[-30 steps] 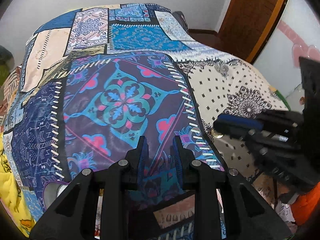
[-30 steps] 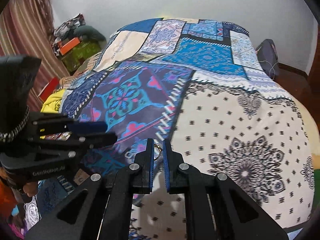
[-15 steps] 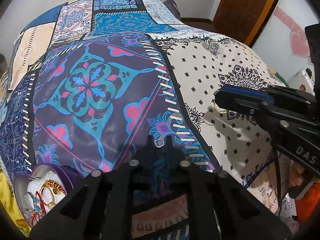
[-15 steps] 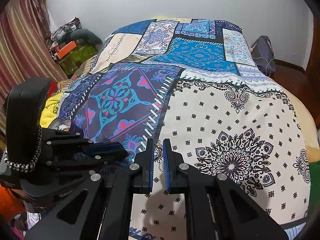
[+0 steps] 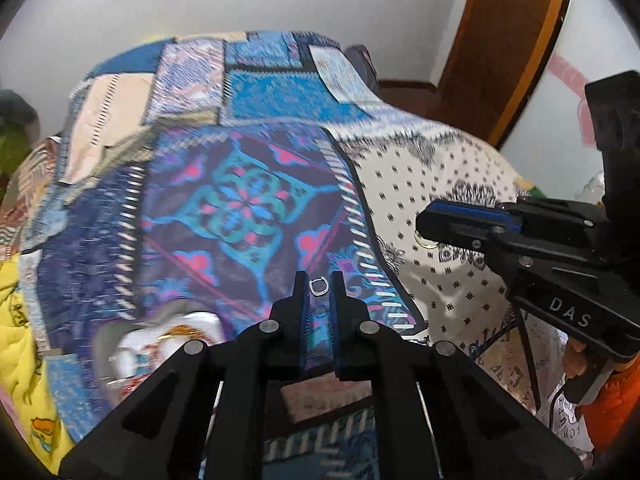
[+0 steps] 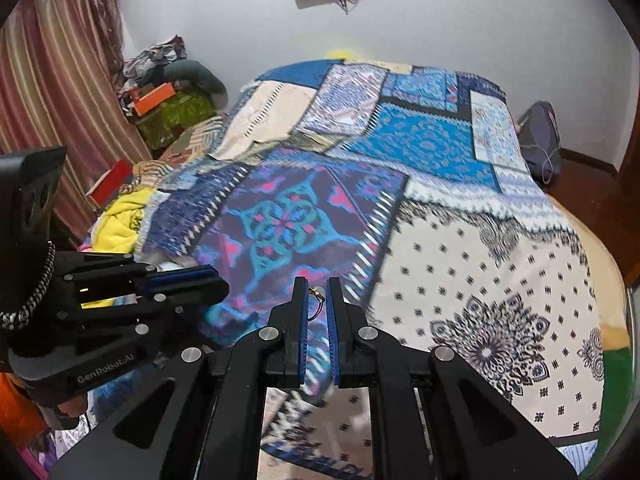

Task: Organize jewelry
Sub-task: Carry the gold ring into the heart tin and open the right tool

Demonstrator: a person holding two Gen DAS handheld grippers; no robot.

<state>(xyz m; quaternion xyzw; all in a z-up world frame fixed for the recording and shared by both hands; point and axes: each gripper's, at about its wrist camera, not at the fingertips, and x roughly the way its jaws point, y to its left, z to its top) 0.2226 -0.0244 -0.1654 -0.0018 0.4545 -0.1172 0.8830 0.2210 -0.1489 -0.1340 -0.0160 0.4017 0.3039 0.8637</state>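
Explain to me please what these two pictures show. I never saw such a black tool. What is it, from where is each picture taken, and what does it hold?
These are two hand-held grippers, each with a camera looking along its two fingers. One picture comes from the left gripper, the other from the right gripper; each also sees its partner at the side. Below lies a patchwork bedspread. The left one pinches a small silver ring, the right one a small gold earring. A blurred tray of jewelry sits at lower left.
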